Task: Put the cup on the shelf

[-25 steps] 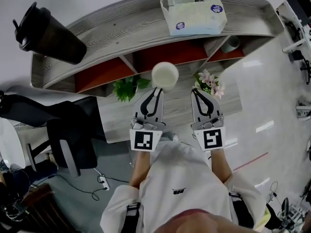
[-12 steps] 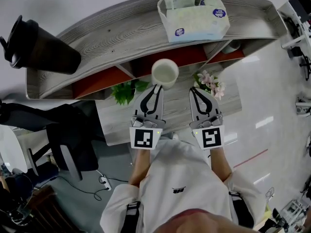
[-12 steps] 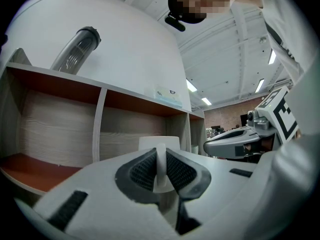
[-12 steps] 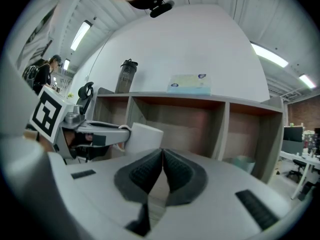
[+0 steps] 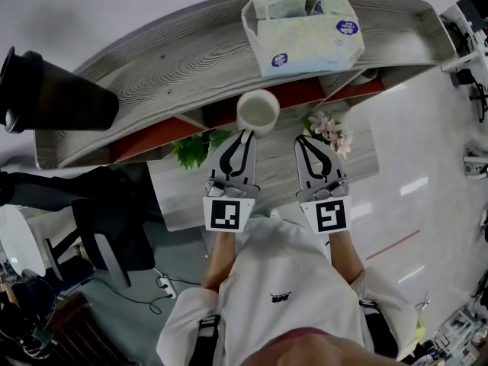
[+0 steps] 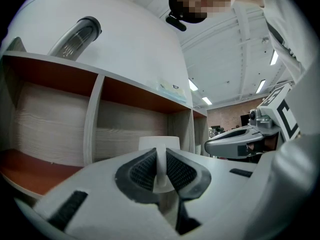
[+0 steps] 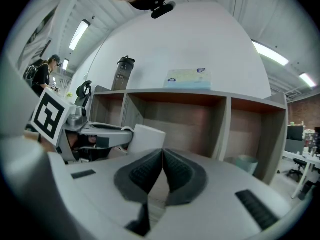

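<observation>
A white cup point(image 5: 258, 111) is held out in front of the grey wooden shelf point(image 5: 191, 52), level with its red-brown middle compartment. My left gripper point(image 5: 245, 136) is shut on the cup's handle; in the left gripper view the handle point(image 6: 160, 166) is pinched between the dark pads, with the cup point(image 6: 159, 143) upright beyond them and the shelf point(image 6: 95, 109) behind. My right gripper point(image 5: 302, 140) hangs beside it on the right, shut with nothing in it. The right gripper view shows those closed jaws point(image 7: 162, 156), the cup point(image 7: 147, 139) at left and the shelf point(image 7: 225, 119) ahead.
On the shelf top lie a tissue pack point(image 5: 301, 25) and a dark tumbler point(image 5: 53, 90). A pale small cup point(image 7: 248, 163) stands in the right compartment. A green plant point(image 5: 194, 145) and pink flowers point(image 5: 329, 132) sit on the table point(image 5: 358, 158) below. A black chair point(image 5: 114, 219) is at left.
Both grippers and the cup have crept forward toward the shelf front. The left grip on the handle is unchanged and the right gripper stays shut.
</observation>
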`<action>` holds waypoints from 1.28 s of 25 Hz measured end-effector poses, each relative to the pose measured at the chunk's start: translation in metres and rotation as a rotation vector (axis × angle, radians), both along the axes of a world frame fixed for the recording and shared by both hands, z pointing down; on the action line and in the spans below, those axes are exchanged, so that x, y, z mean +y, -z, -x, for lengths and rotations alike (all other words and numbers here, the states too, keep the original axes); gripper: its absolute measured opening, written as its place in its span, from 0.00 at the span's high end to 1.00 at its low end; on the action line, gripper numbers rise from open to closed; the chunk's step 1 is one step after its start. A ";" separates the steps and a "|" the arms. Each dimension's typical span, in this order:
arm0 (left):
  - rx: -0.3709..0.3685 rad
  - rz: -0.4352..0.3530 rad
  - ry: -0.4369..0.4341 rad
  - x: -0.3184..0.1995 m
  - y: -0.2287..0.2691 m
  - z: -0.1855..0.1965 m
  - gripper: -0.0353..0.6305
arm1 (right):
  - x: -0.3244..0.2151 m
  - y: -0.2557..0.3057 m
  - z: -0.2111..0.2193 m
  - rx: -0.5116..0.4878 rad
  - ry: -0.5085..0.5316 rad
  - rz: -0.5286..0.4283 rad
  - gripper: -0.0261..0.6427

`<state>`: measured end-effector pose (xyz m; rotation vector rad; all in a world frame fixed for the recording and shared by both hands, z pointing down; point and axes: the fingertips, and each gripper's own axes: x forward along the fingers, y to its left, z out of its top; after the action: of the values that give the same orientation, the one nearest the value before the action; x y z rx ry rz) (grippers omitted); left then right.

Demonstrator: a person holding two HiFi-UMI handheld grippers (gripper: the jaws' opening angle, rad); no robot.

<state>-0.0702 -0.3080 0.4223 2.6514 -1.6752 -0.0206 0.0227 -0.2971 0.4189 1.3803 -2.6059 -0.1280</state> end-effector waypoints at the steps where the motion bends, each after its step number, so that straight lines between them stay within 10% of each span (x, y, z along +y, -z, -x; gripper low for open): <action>1: 0.002 -0.002 -0.001 -0.002 0.000 -0.001 0.87 | -0.001 -0.001 0.000 0.000 -0.001 0.003 0.92; 32: 0.002 0.010 0.017 -0.040 -0.009 -0.009 0.87 | -0.025 -0.004 0.002 0.006 -0.004 0.005 0.92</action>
<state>-0.0615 -0.3478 0.4316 2.6288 -1.6930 -0.0158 0.0202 -0.3217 0.4233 1.3811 -2.5970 -0.1252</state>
